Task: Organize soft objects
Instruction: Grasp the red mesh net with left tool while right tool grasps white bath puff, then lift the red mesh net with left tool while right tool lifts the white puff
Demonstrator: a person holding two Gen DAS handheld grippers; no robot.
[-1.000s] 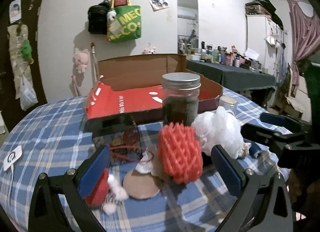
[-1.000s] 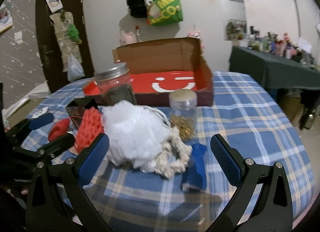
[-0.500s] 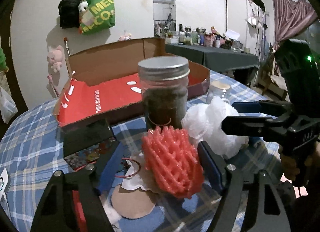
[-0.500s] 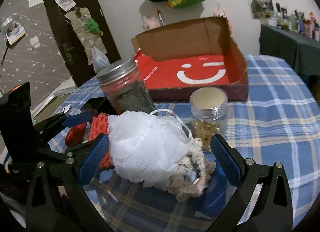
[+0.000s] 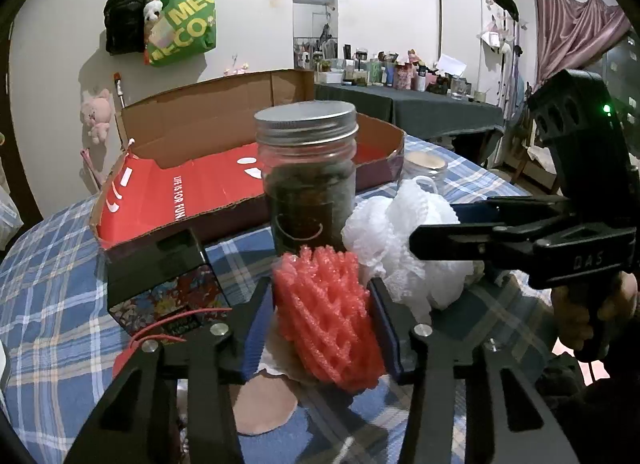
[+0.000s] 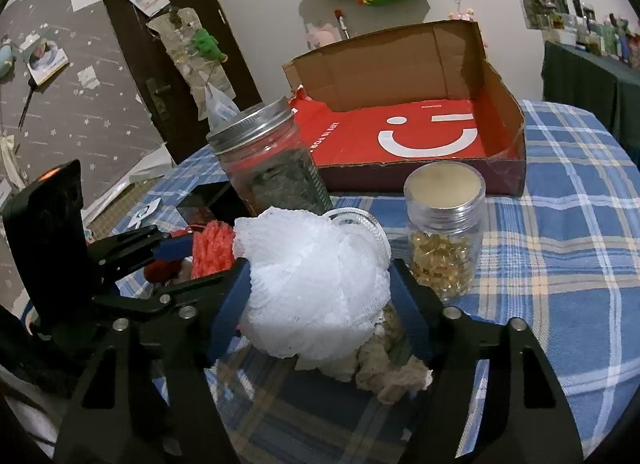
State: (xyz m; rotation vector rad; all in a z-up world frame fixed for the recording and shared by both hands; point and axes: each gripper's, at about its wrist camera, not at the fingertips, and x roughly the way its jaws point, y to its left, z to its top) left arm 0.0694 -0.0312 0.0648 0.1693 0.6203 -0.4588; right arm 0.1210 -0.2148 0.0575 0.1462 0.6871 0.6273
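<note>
Both grippers moved in on the pile since the earlier frames and their jaws have just been closing. We see the left gripper [image 5: 326,316] with its blue pads pressed on either side of the red foam net [image 5: 326,314], so it is clamped on it; the net sits just in front of the big jar [image 5: 308,179], touching the checked tablecloth [image 5: 52,296]. The right gripper [image 6: 320,288] has its pads against the white mesh puff [image 6: 316,284], pinching it; the puff lies just right of the big jar, beside the small jar [image 6: 444,232] of yellow capsules, resting on a beige knitted scrap [image 6: 384,368]. Behind the big jar sits the open cardboard box [image 6: 420,131] with a red floor.
</note>
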